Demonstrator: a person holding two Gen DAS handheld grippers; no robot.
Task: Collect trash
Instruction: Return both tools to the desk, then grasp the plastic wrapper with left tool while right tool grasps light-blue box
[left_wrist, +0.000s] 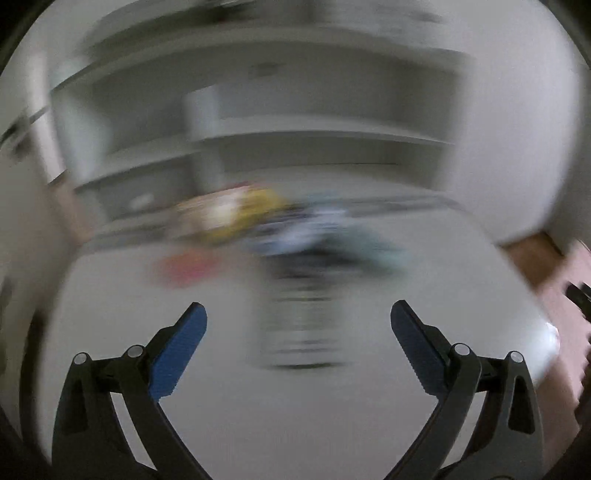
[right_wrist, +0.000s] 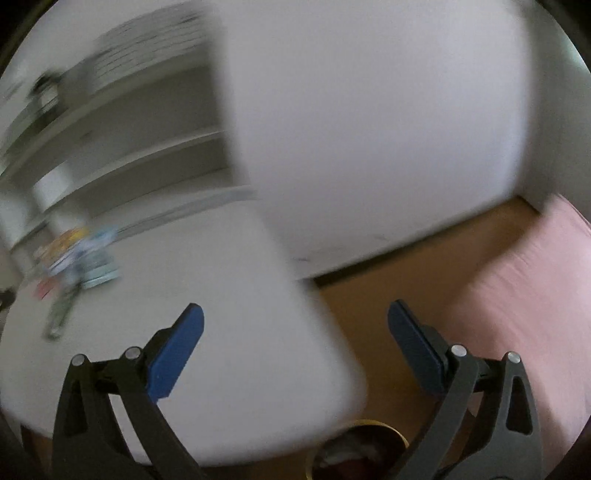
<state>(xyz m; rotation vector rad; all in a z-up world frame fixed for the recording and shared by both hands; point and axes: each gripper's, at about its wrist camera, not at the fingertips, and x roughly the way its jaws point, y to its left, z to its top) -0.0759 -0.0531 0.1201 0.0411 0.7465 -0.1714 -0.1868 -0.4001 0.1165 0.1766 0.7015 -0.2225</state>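
Note:
Both views are motion-blurred. A heap of wrappers (left_wrist: 266, 225), yellow, white, blue and teal, lies at the far side of a white table (left_wrist: 258, 406), with a pink scrap (left_wrist: 188, 267) to its left and a long dark packet (left_wrist: 299, 325) in front. My left gripper (left_wrist: 298, 314) is open and empty above the table, the dark packet between its fingers. The heap also shows in the right wrist view (right_wrist: 81, 254). My right gripper (right_wrist: 295, 315) is open and empty over the table's right edge (right_wrist: 325, 332). A round gold-rimmed bin (right_wrist: 358, 454) with trash inside stands on the floor below.
White shelves (left_wrist: 295, 129) stand behind the table. A white wall (right_wrist: 369, 129) meets a wooden floor (right_wrist: 388, 295) on the right. A pink covered surface (right_wrist: 524, 295) lies at the far right.

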